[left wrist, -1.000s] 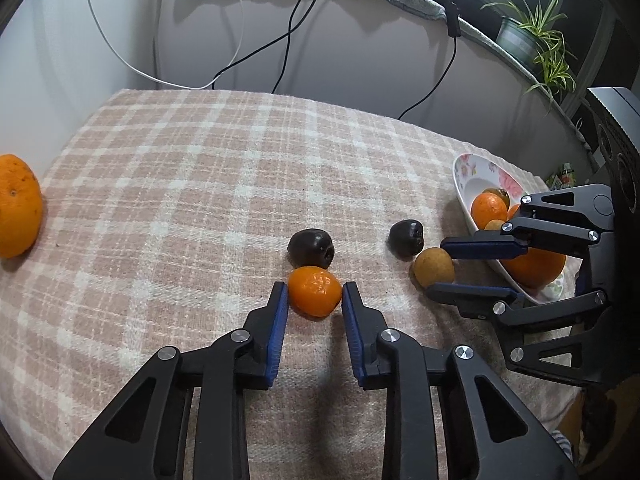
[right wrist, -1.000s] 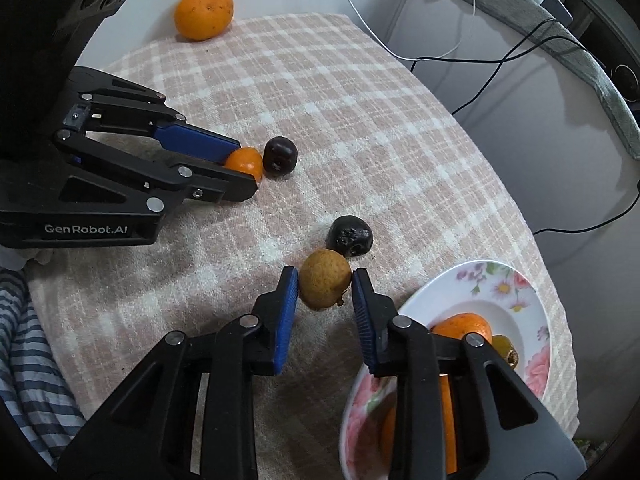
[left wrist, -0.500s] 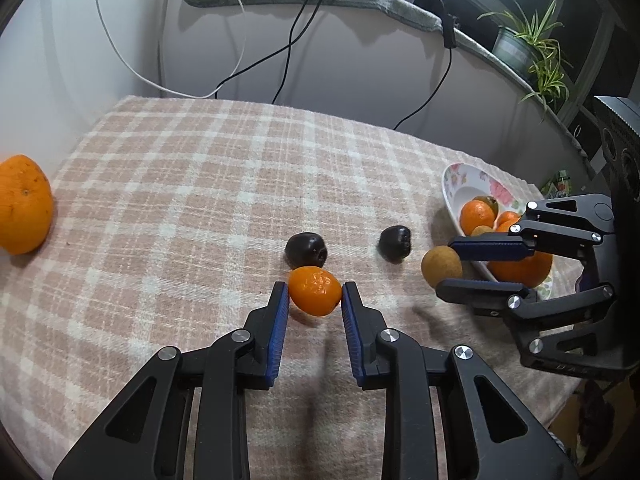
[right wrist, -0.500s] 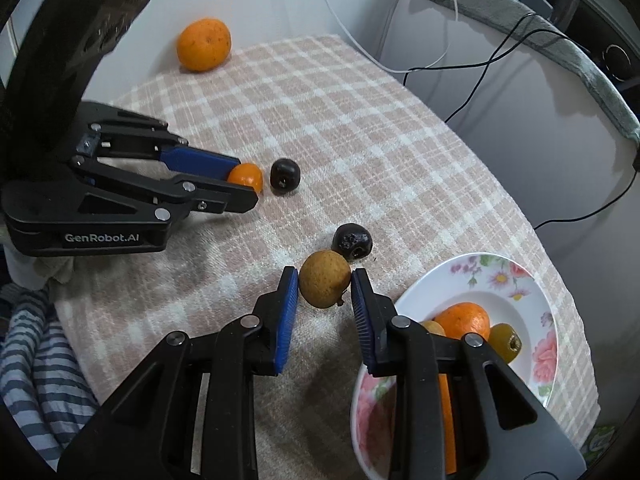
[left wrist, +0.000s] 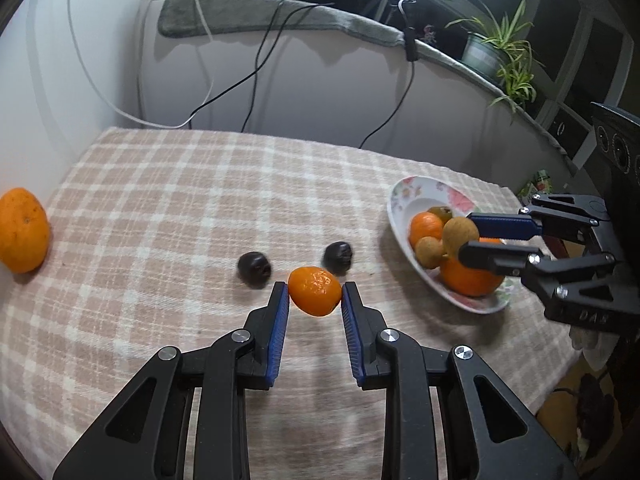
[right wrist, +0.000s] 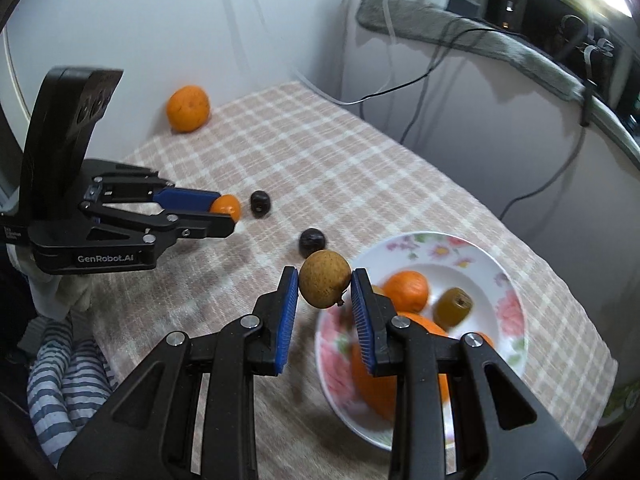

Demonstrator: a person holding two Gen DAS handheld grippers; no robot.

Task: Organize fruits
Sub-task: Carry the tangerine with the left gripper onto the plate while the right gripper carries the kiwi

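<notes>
Right wrist view: the right gripper (right wrist: 325, 286) has its blue-padded jaws nearly closed on a round tan-brown fruit (right wrist: 325, 284), pads pressing its two sides, and the fruit hangs clear of the pink-and-cream checked tablecloth (right wrist: 320, 152). The relation that matters is fruit to dish: the white floral plate (right wrist: 508, 292) lies just right of and below the jaws, its near rim almost under the fruit, so a short carry rightward should bring it over the oranges already inside. The right gripper is plainly the nearer one to the plate.

In the left wrist view the left gripper (left wrist: 315, 294) is closed likewise on a small glossy orange mandarin (left wrist: 315, 291), also lifted; the plate (left wrist: 404, 196) sits well to its right, beyond the two dark round fruits (left wrist: 254, 266).

A second ago both fruits rested on the cloth between the pads; now both are raised, and the tan fruit has travelled from beside the plate to its edge.
</notes>
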